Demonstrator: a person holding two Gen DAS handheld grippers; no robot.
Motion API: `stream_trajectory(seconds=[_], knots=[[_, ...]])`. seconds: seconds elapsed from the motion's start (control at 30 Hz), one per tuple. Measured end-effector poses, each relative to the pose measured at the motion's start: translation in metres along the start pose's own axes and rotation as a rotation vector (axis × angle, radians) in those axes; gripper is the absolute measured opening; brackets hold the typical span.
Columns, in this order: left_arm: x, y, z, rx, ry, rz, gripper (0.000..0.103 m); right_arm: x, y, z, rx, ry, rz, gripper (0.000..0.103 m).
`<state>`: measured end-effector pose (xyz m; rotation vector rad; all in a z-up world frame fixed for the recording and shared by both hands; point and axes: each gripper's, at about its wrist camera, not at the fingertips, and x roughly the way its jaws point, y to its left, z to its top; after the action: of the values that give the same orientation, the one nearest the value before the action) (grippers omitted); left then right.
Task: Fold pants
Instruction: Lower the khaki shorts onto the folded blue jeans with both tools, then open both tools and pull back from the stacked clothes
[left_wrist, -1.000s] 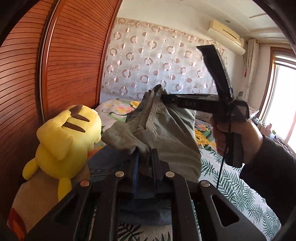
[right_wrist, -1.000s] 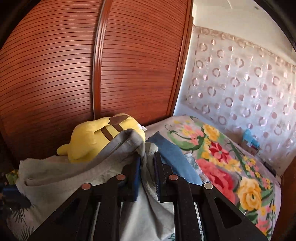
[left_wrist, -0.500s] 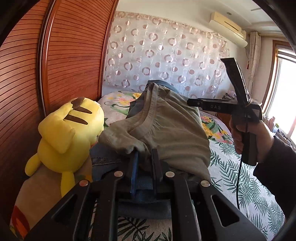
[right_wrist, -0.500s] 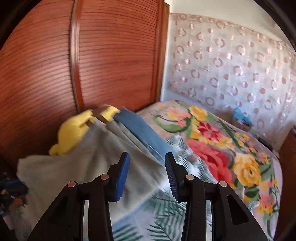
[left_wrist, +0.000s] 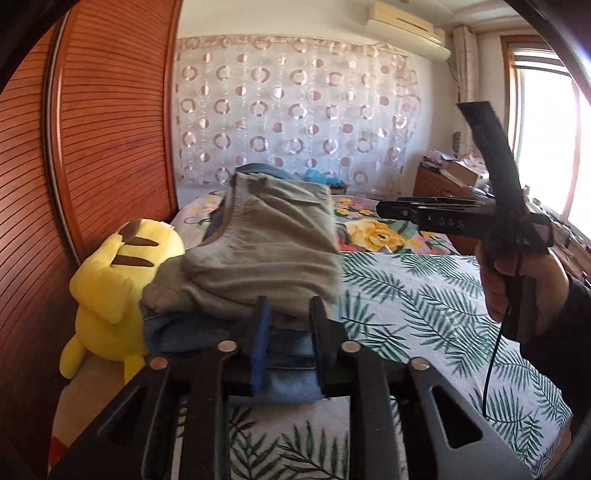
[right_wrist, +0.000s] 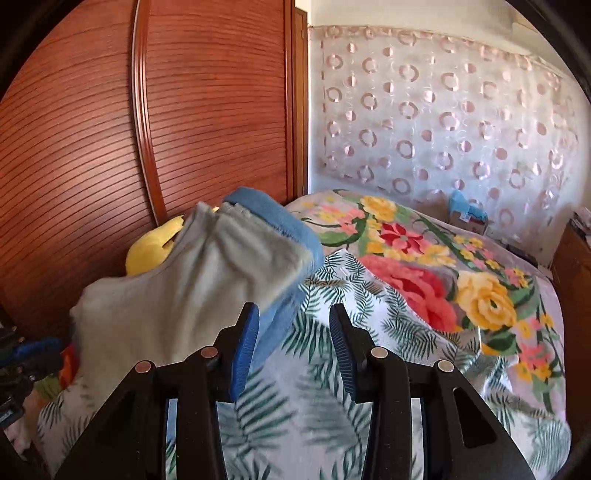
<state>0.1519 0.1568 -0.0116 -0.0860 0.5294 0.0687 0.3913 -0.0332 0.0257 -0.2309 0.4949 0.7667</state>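
A: Left gripper (left_wrist: 286, 325) first. Jaws are opening, low at the near edge of the stack. Denim lies in the gap between the pads, but I can't see them pressing on it. I read that as a release.

B: And the right gripper (right_wrist: 293, 343)?

A: Jaws apart, nothing between them but bedspread (right_wrist: 406, 332). It sits just off the right edge of the pile. In the left view a hand (left_wrist: 517, 280) holds it level, well clear of the cloth.

B: Where are the pants?

A: Grey-green pants (left_wrist: 266, 243), folded, lying on top of folded blue jeans (left_wrist: 288, 384), at the left side of the bed beside a yellow plush toy (left_wrist: 118, 273) and near the wooden wardrobe doors (right_wrist: 214, 110).

B: Risks from here?

A: Three, as I judge it. One: if the left pads drag back before they are fully clear, the denim edge comes with them and the stack skews. Two: the top fold looks humped, not flat, with a loose bulge at the left front corner; unweighted, it may spring open or slide toward the plush. Three: the pile sits on soft bedding, so any nudge from either tool could tilt it.

B: Task status?

A: Folded and stacked, by the look of it. Only a clean withdrawal seems left.
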Motion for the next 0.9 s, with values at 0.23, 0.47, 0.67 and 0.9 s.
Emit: stream_trajectory(seconds=[0.23, 0.47, 0.67, 0.9], knots=[[-0.006, -0.033, -0.001, 0.059, -0.001, -0.071, 0.052, -0.074, 0.005, -0.048, 0.072, -0.032, -0.043, 0.041], [-0.014, -0.060, -0.002, 0.092, -0.004, -0.143, 0.087, -0.127, 0.011, -0.085, 0.118, -0.029, -0.136, 0.041], [-0.023, -0.085, -0.007, 0.128, -0.003, -0.182, 0.103, -0.166, 0.024, -0.104, 0.158, -0.041, -0.179, 0.041], [-0.034, -0.106, -0.011, 0.135, -0.004, -0.195, 0.103, -0.203, 0.043, -0.127, 0.214, -0.054, -0.235, 0.052]])
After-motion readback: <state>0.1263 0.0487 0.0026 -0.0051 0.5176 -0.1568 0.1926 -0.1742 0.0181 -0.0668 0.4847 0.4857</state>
